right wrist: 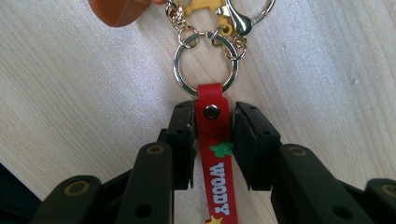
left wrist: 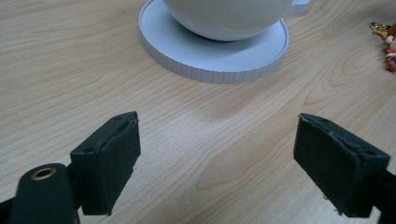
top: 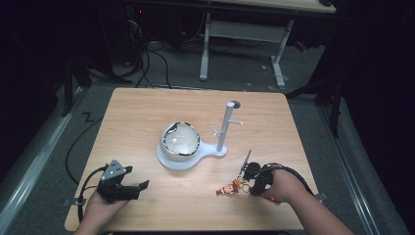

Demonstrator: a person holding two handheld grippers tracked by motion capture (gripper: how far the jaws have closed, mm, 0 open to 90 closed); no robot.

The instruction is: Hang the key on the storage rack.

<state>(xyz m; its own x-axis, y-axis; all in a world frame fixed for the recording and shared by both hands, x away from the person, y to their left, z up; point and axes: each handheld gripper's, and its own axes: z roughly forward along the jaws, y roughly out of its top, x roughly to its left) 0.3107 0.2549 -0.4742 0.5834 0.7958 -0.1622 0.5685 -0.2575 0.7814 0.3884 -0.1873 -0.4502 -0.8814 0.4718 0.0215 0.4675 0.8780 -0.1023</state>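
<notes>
I've got the right gripper [right wrist: 212, 135] closed in on the red rubber strap printed "WOODY" [right wrist: 215, 172], jaws pinching it from both sides just below its brass rivet, strap running straight down between them. Above the rivet, the strap loops through a silver split ring [right wrist: 205, 63], and gold chain links and a clasp [right wrist: 233, 21] hang off that ring, lying flat on the light wooden table [right wrist: 70, 93]. From the high view, this keychain and its little cartoon figure [top: 226, 189] sit in front of and to the right of the white round-based stand [top: 188, 159]; my right gripper [top: 254, 186] is at the figure's right. That stand carries a white bowl-shaped globe [top: 180, 139] and an upright white post with short pegs [top: 226, 125]. My left gripper [left wrist: 217, 158] is spread wide, pads [left wrist: 109, 154] well apart over bare wood, nothing between them, in front of and to the left of the stand's ribbed disc [left wrist: 210, 65].
</notes>
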